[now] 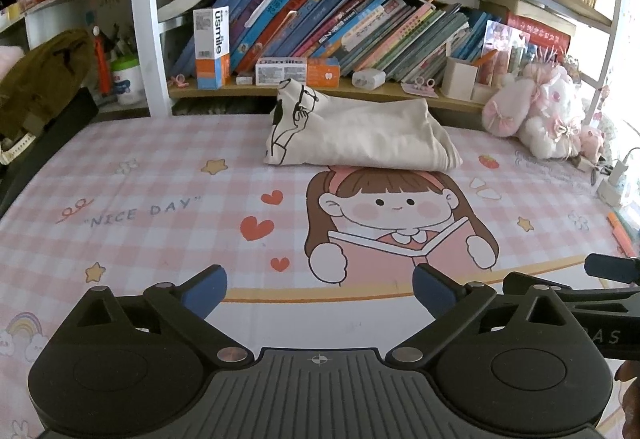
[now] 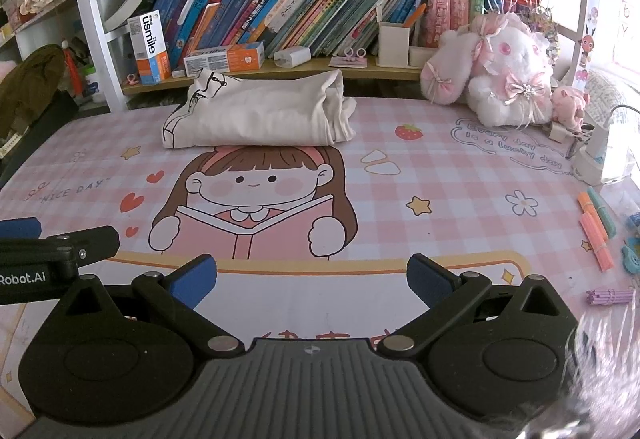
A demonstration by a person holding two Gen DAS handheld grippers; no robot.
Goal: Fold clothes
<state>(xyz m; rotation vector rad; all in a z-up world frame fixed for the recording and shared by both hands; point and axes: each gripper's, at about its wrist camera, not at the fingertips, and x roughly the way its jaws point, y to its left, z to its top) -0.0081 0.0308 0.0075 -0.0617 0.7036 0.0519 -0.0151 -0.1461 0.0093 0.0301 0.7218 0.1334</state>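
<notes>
The garment (image 1: 360, 131), cream with a black line drawing on its left end, lies folded in a thick bundle at the far side of the worktop (image 1: 160, 175), just in front of the low shelf (image 1: 320, 89). Its near edge touches the top of the cartoon girl (image 1: 392, 215) printed on the pink checked mat. In the right wrist view the garment (image 2: 260, 115) shows its loose folded layers at the right end.

The left tool (image 1: 320, 289) is held above the near edge of the worktop, well apart from the garment. Its blue pads (image 1: 204, 293) are spread wide and nothing is between them. The right tool (image 2: 312, 281) is beside it at the same near edge, also wide open and empty. Each tool shows at the side of the other camera's view.

On the shelf stand leaning books (image 1: 340, 23) and a white and orange box (image 1: 212, 47) marked "usmile". A pink and white plush toy (image 2: 504, 79) sits at the far right corner of the worktop. Coloured sticks (image 2: 596, 227) lie near the right edge.
</notes>
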